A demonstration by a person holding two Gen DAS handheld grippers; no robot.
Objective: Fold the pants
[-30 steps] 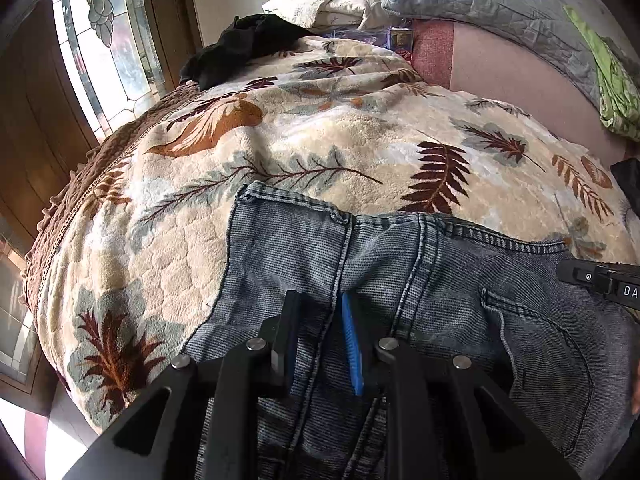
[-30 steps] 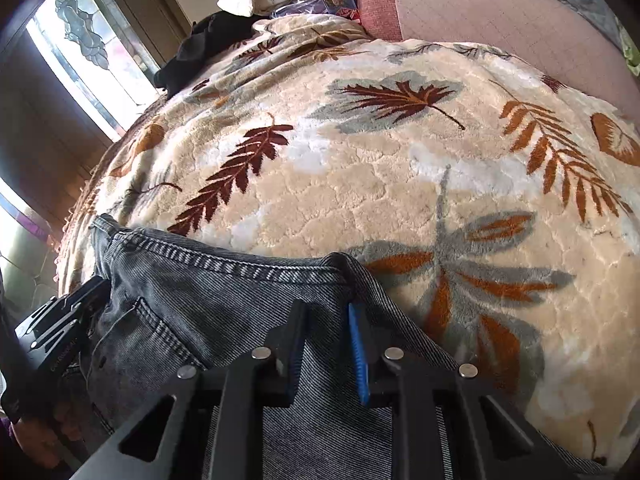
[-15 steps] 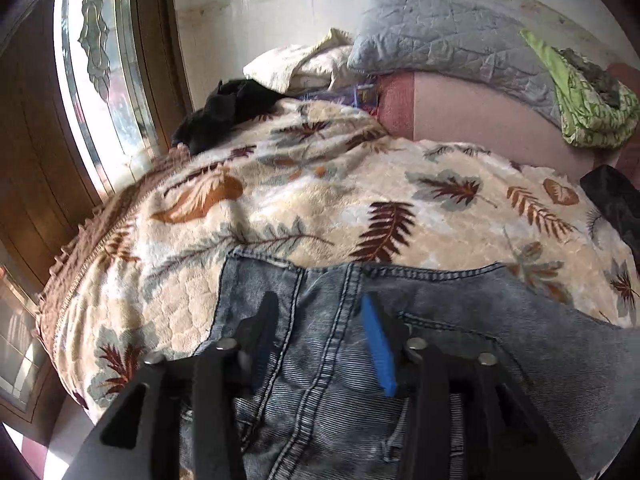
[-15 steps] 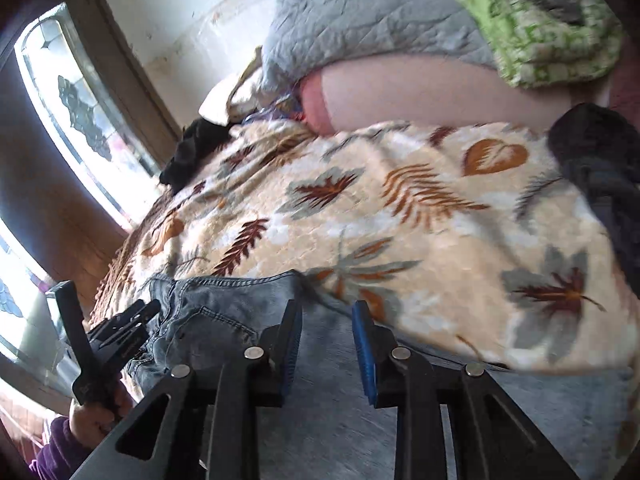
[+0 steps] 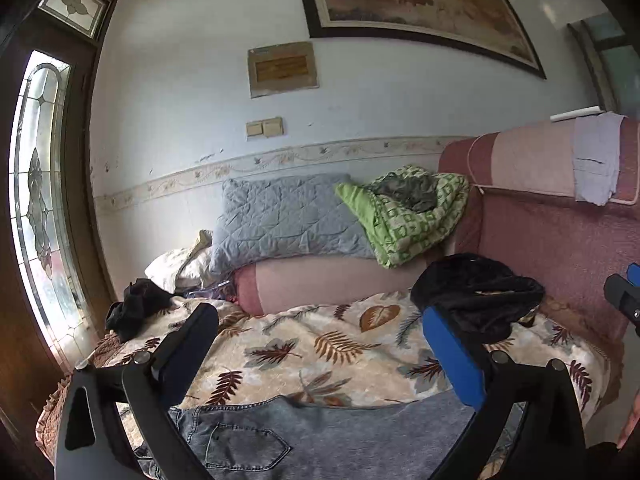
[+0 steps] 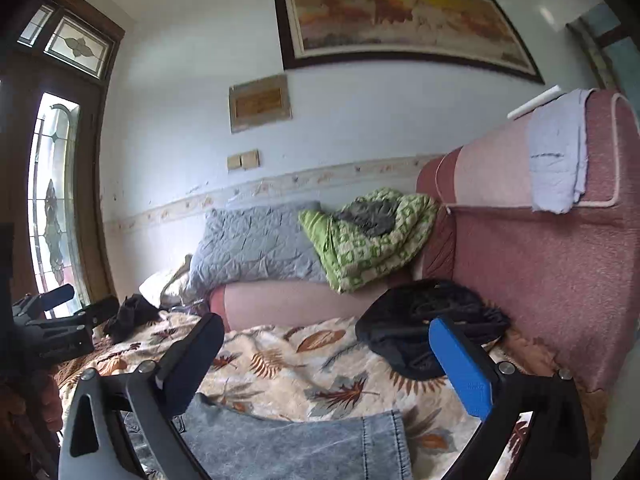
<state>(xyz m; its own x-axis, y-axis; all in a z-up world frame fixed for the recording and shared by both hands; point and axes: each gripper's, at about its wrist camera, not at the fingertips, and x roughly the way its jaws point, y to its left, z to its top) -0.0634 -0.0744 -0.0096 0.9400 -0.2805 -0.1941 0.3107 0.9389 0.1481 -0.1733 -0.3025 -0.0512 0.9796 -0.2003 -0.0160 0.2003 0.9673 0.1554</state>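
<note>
The grey-blue denim pants [image 5: 312, 436] lie folded flat on the leaf-print blanket [image 5: 320, 344], a back pocket facing up; they also show in the right wrist view [image 6: 296, 444], with a hem at the right. My left gripper [image 5: 316, 332] is open wide and empty, raised above the pants. My right gripper [image 6: 324, 344] is also open wide and empty above them. The right gripper shows at the right edge of the left wrist view [image 5: 624, 296], and the left gripper at the left edge of the right wrist view [image 6: 56, 320].
A black garment [image 5: 476, 292] lies on the blanket at the right, a smaller black one [image 5: 136, 308] at the left. Behind are a pink bolster [image 5: 332, 280], a grey quilted pillow [image 5: 280, 220] and a green blanket [image 5: 404, 216]. A pink headboard [image 5: 560, 224] stands right, a window left.
Both grippers have let go of the pants, opened wide and lifted up and back. The view has tilted up from the denim to the wall.
</note>
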